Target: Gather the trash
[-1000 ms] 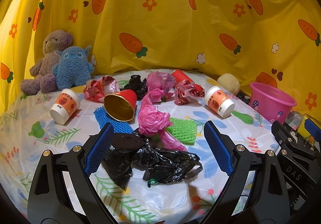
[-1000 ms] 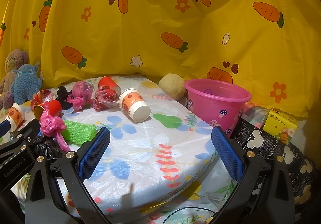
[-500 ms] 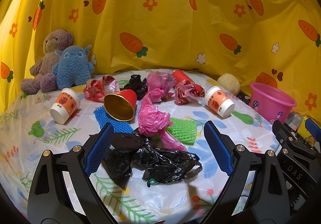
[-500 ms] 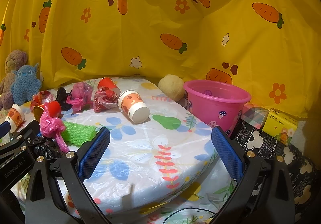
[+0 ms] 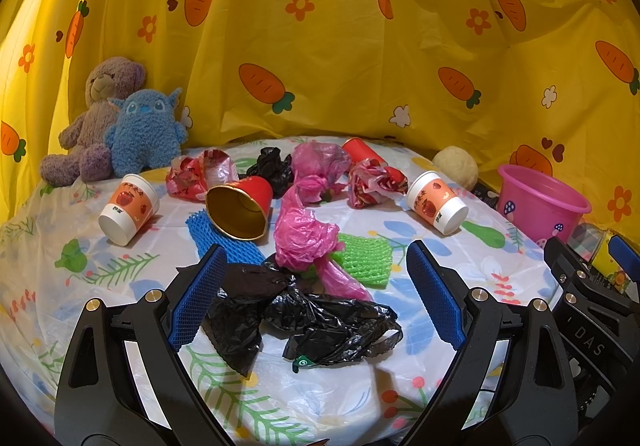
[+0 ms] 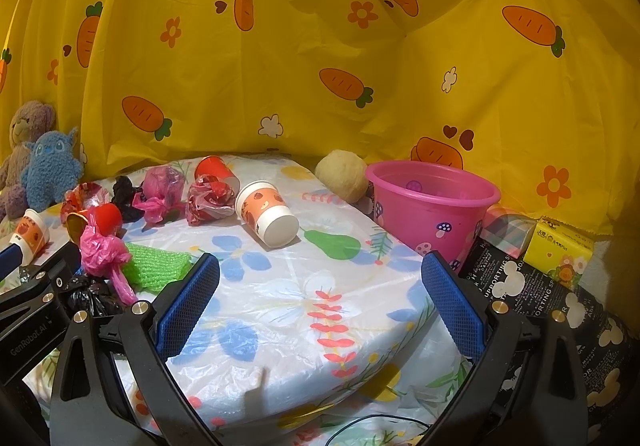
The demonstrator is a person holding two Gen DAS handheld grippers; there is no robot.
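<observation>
Left hand-held gripper (image 5: 316,300) is spread wide and empty, hovering low with the crumpled black plastic bag (image 5: 308,320) lying on the worktop (image 5: 132,274) between and just ahead of its blue pads (image 5: 196,300). Right hand-held gripper (image 6: 320,310) is likewise released and empty, over a bare patch of the flowered cover, with the pink bucket (image 6: 434,206) off the worktop's right edge. Judgement on handling: the black bag is near weightless, limp and slick film; it will collapse and slide under the pads, so best taken at the thickest bunched fold near its middle, not the loose flap or thin handle loop. The pink plastic bag (image 5: 306,236) touches it at the rear and may drag along. Paper cups (image 5: 438,202) lie on their sides; light, crushable, likely to roll. Green foam net (image 5: 366,260) and blue foam net (image 5: 224,242) look soft and springy. Against the frames from a second ago: no visible change on the left side; the right view is shifted only very slightly, trash unmoved, both tools as wide as before
</observation>
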